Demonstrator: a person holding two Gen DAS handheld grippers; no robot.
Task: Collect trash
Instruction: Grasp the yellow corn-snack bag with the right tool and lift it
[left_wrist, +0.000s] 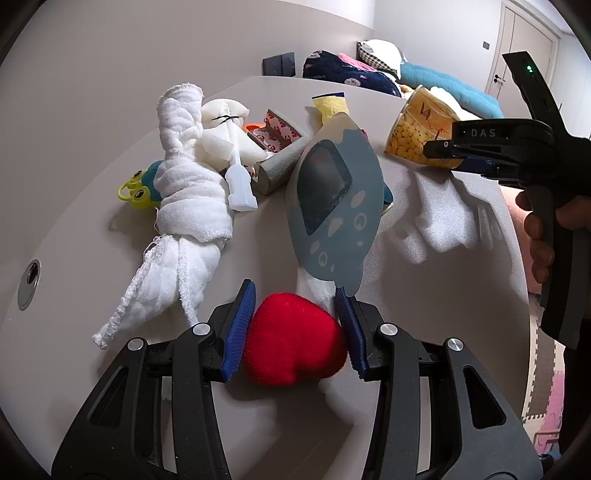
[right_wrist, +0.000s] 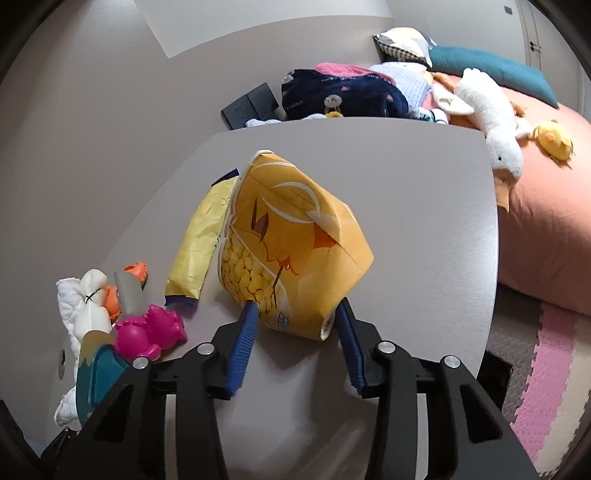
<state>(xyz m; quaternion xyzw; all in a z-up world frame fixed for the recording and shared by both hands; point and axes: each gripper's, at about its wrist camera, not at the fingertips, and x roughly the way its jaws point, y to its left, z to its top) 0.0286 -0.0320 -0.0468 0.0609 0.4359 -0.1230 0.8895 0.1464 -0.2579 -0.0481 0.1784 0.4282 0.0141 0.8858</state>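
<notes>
My left gripper (left_wrist: 295, 295) is shut on a red plush piece (left_wrist: 295, 341) low over the grey table (left_wrist: 92, 206); a grey-blue plastic blister pack (left_wrist: 332, 206) stands just ahead of it. My right gripper (right_wrist: 295, 314) is shut on a crushed yellow corn-print paper cup (right_wrist: 288, 243) and holds it above the table (right_wrist: 424, 221). The same cup (left_wrist: 417, 125) and right gripper (left_wrist: 439, 147) show at the right of the left wrist view. A yellow wrapper (right_wrist: 201, 243) lies left of the cup.
A white gauze cloth (left_wrist: 184, 199), a white plastic nozzle (left_wrist: 240, 184), a tape roll (left_wrist: 280, 147) and a green toy (left_wrist: 136, 188) lie on the table. A pink toy (right_wrist: 147, 332) and an orange toy (right_wrist: 135, 271) lie at the left. A bed with plush toys (right_wrist: 495, 110) stands behind and to the right.
</notes>
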